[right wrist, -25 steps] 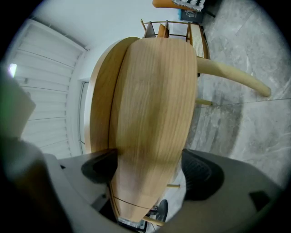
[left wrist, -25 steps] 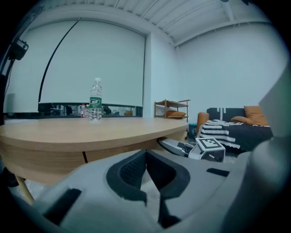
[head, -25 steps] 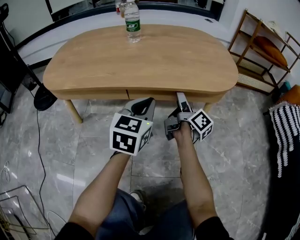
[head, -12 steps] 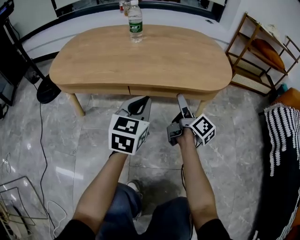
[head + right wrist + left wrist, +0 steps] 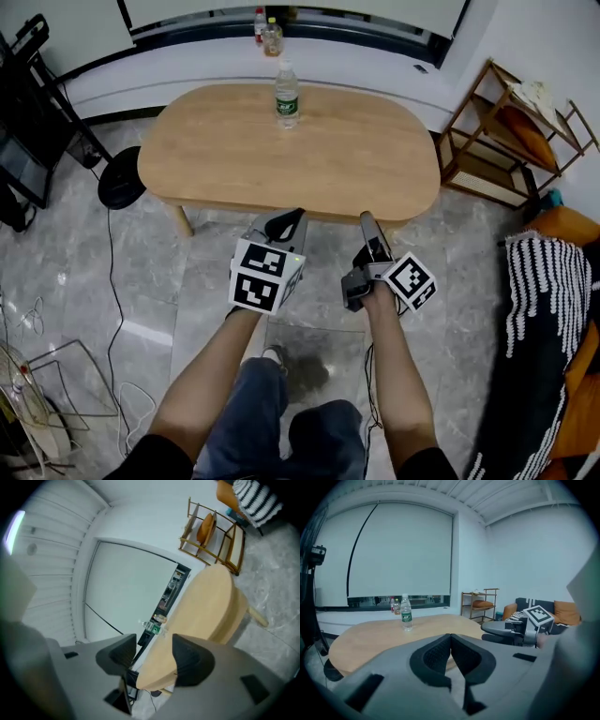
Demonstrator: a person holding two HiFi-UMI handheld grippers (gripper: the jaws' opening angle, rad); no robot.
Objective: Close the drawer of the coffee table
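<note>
The oval wooden coffee table (image 5: 309,159) stands ahead of me with a water bottle (image 5: 287,96) upright near its far edge. No drawer sticks out from its near edge; the drawer front is hidden under the tabletop. Both grippers hang in the air just short of that edge, touching nothing. My left gripper (image 5: 289,218) is shut, its pads (image 5: 436,654) pressed together and empty. My right gripper (image 5: 367,221) is open; its jaws have just been closing, and a gap with nothing in it remains between the fingertips (image 5: 187,656). The table (image 5: 370,637) and bottle (image 5: 406,613) show beyond the left jaws.
A wooden shelf rack (image 5: 497,141) with an orange cushion stands right of the table. A striped blanket (image 5: 534,309) lies at the right edge. A black round stand base (image 5: 122,190) sits left of the table, a wire rack (image 5: 56,394) lower left, and bottles (image 5: 267,28) on the sill.
Both grippers have risen and drawn back from the table's front edge. The view has lifted too, so the table looks smaller and farther off.
</note>
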